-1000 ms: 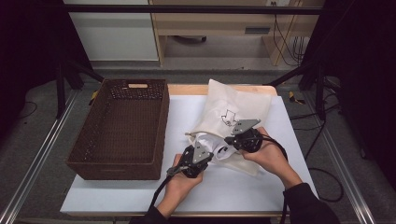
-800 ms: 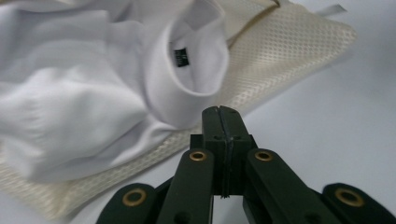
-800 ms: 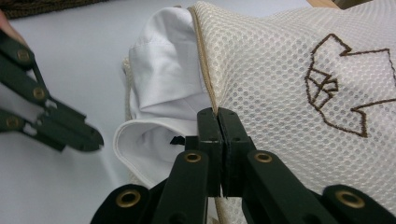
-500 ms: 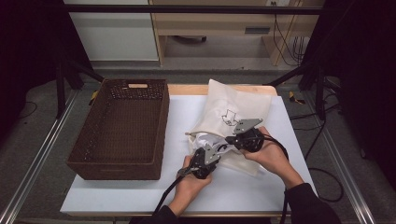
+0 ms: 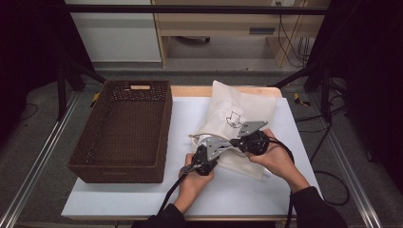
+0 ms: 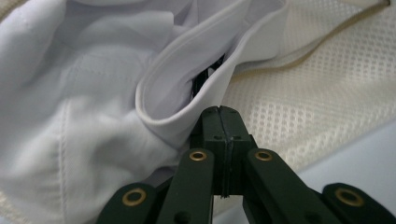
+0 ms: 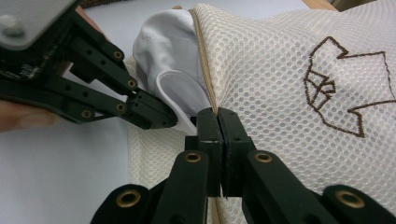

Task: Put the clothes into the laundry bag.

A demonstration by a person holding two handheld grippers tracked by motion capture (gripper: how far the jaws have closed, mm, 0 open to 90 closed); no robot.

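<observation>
Spreads white across the lower middle of the high view: desk (image 5: pixel 142 199), well lit against a dark room.

Stands at centre left of that view, empty and untouched so far: brown basket (image 5: pixel 121 166).

Lies at centre right, just beside the basket but apart from it: cream mesh bag (image 5: pixel 247 107), with its mouth towards the lower left of the frame.

Bulges out of that mouth, half in and half out: white shirt (image 5: pixel 209 141).

Pinches a folded hem of the shirt, jaws pressed together on the cloth at the centre of its own view: left tool (image 6: pixel 219 112).

Grips the corded edge of the bag's mouth, jaws likewise pressed together on it: right tool (image 7: pixel 217 114).

Has slid, over the last second, from the lower left towards the bag, taking the hem along: left hand (image 5: pixel 192 183). Stays put meanwhile, pinning the mouth: right hand (image 5: pixel 278 159). Leaves less shirt lying outside the bag than a second ago.

Reads as feeding the shirt into the bag, not drawing it out. Looks about halfway done, with a good fold left outside. Calls next, probably, for a fresh pinch farther back on the shirt and another push inwards.
</observation>
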